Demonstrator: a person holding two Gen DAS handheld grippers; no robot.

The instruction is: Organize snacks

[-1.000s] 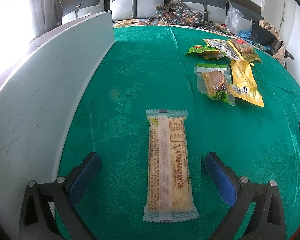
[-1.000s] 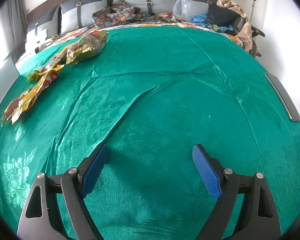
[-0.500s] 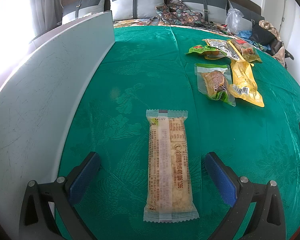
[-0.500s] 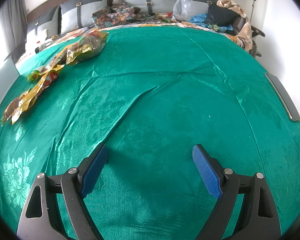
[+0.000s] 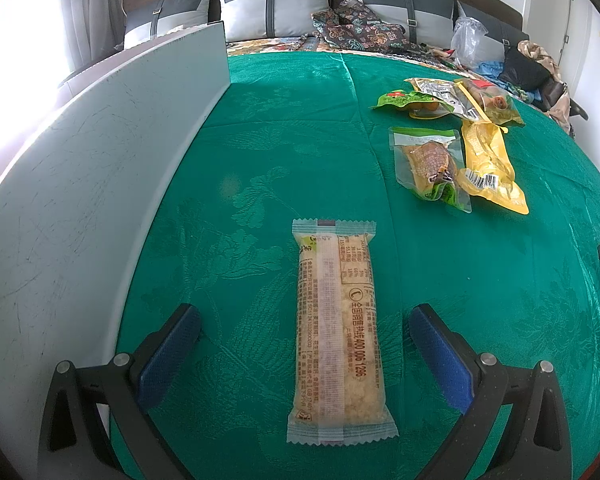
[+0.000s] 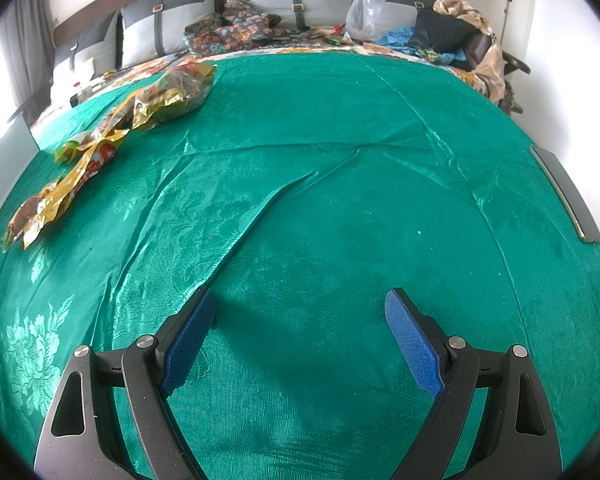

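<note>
At the far left a pale grey upright board (image 5: 92,184) runs along the edge of the green patterned cloth (image 5: 284,152) that covers the surface. Next to it, the left gripper (image 5: 304,324) hangs over the cloth with its blue pads spread wide, touching nothing. Between them lies the long clear-wrapped pale yellow snack bar (image 5: 338,332), flat, lengthwise away from the camera, its near end closest to the gripper.

The bar looks light and fairly stiff, probably crumbly inside, with a slick film wrapper and thin crimped ends that would fold. A gentle squeeze across its narrow width, near the middle, seems the safest hold.

Further right sits a loose cluster: a clear-and-green vacuum pouch (image 5: 430,164) touching a yellow plastic packet (image 5: 490,164), with more packets (image 5: 452,96) behind. These look soft and slippery.

The right gripper (image 6: 300,320) is spread too, empty, over bare cloth well apart from the snacks.
</note>
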